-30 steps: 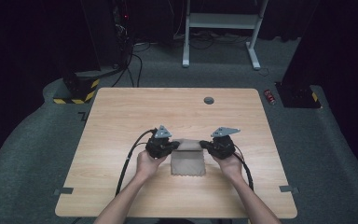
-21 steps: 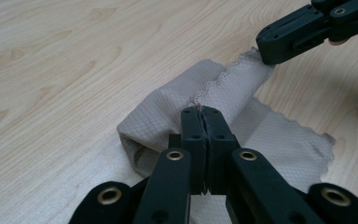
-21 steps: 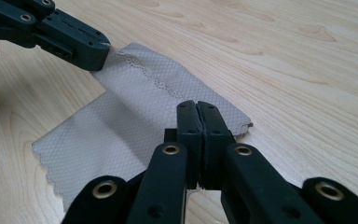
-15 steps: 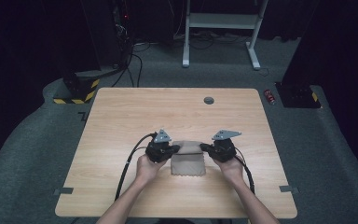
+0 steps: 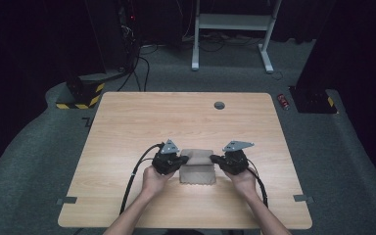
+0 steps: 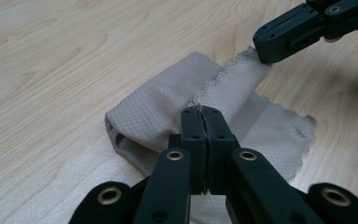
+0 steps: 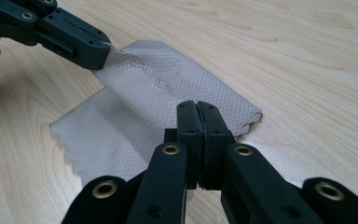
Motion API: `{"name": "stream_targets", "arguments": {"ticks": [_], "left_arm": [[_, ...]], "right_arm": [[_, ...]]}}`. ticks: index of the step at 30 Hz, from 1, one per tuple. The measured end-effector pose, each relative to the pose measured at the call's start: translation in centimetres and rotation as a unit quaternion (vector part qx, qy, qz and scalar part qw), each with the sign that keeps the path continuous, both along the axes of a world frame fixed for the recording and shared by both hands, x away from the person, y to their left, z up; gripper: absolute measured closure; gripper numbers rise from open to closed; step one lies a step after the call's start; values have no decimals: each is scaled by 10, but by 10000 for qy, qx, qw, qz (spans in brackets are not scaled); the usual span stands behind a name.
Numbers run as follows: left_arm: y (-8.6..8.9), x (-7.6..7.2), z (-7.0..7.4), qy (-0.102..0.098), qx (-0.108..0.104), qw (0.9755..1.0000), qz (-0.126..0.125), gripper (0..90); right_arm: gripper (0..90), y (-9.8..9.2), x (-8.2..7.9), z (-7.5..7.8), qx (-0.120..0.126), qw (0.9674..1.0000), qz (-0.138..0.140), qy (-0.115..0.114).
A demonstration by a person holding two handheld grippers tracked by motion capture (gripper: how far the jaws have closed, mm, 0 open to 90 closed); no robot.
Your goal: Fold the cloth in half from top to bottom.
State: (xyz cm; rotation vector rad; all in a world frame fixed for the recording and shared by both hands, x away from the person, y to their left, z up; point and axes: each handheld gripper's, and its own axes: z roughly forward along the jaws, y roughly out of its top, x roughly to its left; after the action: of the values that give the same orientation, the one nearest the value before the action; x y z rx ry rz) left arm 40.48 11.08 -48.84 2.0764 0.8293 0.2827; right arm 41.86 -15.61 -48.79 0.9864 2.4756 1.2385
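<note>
A small beige quilted cloth with a scalloped edge (image 5: 197,166) lies partly folded on the light wooden counter (image 5: 127,127), towards the person's side and about midway across it. In the high view the left tongs (image 5: 184,159) and the right tongs (image 5: 213,158) meet the cloth from either side, each at an end of the raised fold along its far edge.

In the left gripper view the left tongs (image 6: 203,110) are pressed together with a corner of the cloth (image 6: 168,105) pinched at their tips; the fabric rolls over into a soft loop just beside them. Farther off in that view the right tongs (image 6: 264,53) clamp the scalloped hem at the other corner.

In the right gripper view the right tongs (image 7: 197,105) are closed tight over the cloth (image 7: 135,107), while the left tongs (image 7: 101,53) nip the hem at the far corner. The lower layer lies flat on the counter (image 7: 307,56).

A small dark round grommet (image 5: 219,105) sits near the counter's far edge, well apart from the cloth.
</note>
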Motion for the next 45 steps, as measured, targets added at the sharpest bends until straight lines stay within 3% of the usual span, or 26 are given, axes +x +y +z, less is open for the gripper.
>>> {"name": "stream_targets", "arguments": {"ticks": [25, 38, 45], "left_arm": [[0, -17, -15, 47, 37, 10000, -76, 886], [-3, -25, -21, -34, 207, 9997, -131, 882], [-3, -28, -24, 28, 225, 9996, -161, 878]], "right_arm": [[887, -1, -19, -12, -115, 9998, 149, 69], [886, -1, -25, -22, -237, 9993, 233, 151], [881, -1, -28, -24, -205, 9993, 260, 174]]}}
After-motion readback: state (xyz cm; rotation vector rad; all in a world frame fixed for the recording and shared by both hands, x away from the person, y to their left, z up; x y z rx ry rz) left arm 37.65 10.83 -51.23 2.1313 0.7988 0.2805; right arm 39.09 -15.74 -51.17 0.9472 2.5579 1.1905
